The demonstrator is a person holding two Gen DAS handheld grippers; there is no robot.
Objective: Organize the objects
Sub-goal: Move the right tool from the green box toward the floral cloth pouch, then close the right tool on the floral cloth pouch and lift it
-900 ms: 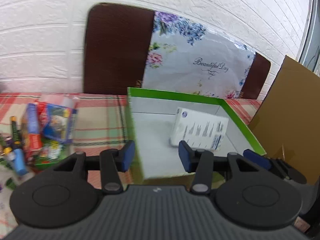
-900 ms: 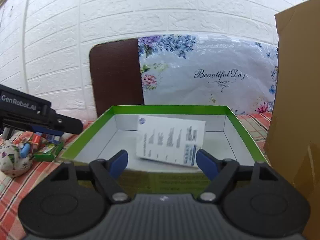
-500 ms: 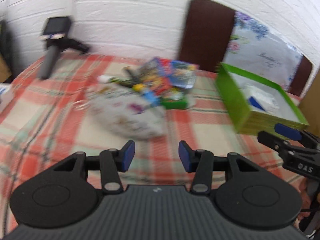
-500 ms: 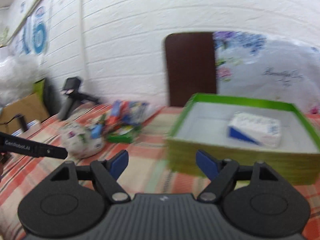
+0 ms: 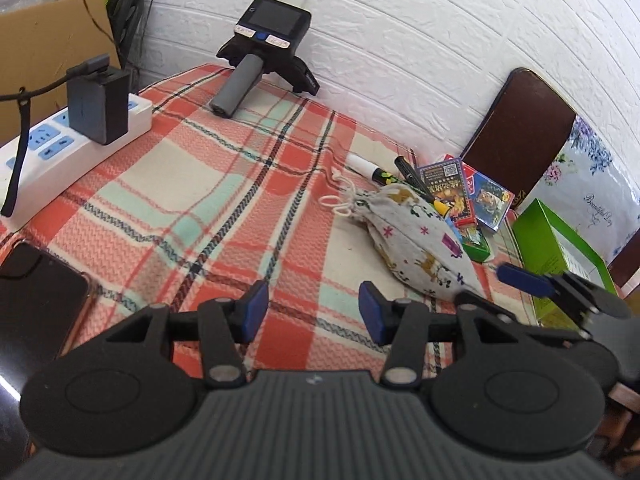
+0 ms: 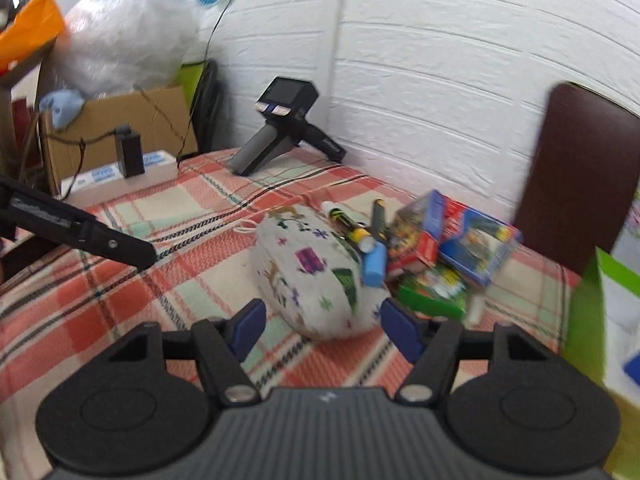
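Both the left gripper [image 5: 309, 309] and right gripper [image 6: 322, 324] are spread, empty. Pouch [image 6: 308, 276], card boxes [image 6: 460, 240] and markers [image 6: 348, 224] remain outside the green box [image 5: 548, 236].

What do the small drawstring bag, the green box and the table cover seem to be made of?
Drawstring bag: probably cotton or linen cloth, matte, off-white with printed figures; it sags softly and closes with a cord.
Green box: likely cardboard, smooth and slightly glossy outside, with thin stiff walls and a pale inside.
Table cover: woven fabric, matte; a zigzag weave shows in the red, cream and mint checks.
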